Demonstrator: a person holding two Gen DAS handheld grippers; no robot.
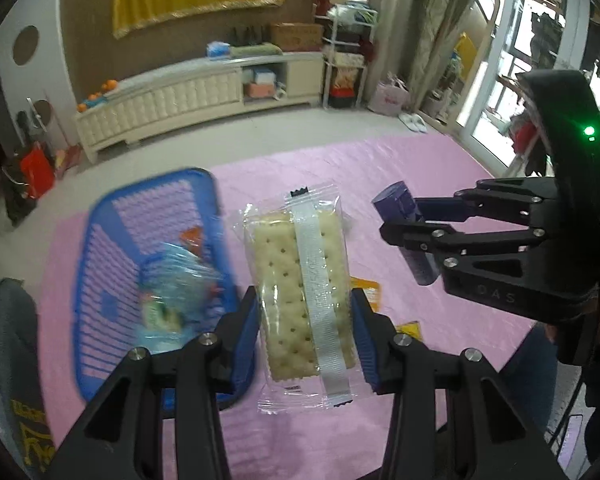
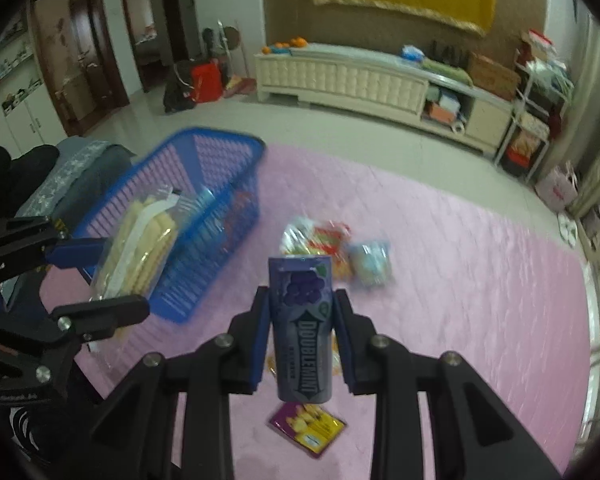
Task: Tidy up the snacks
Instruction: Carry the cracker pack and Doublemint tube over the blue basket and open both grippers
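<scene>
On my left wrist view, the blue plastic basket (image 1: 148, 280) sits at nine o'clock on the pink tablecloth (image 1: 440, 184), with a few blurred wrapped snacks (image 1: 172, 296) inside. At centre, my left gripper (image 1: 305, 336) is clamped on a clear-wrapped cracker pack (image 1: 300, 280) — the blue pads press both long edges, and the pack is lifted off the cloth. At three o'clock my right gripper (image 1: 398, 220) holds a purple Doublemint gum canister (image 1: 404, 216).

From the right wrist view, the basket (image 2: 204, 208) lies at ten o'clock with the cracker pack (image 2: 140, 248) in front of it. The right gripper (image 2: 300, 332) grips the canister (image 2: 302, 324) upright, its fingers narrow against the sides. Beyond it at twelve o'clock lie loose snack packets (image 2: 336, 252); a purple-and-yellow sachet (image 2: 308, 428) lies on the cloth at six o'clock.
</scene>
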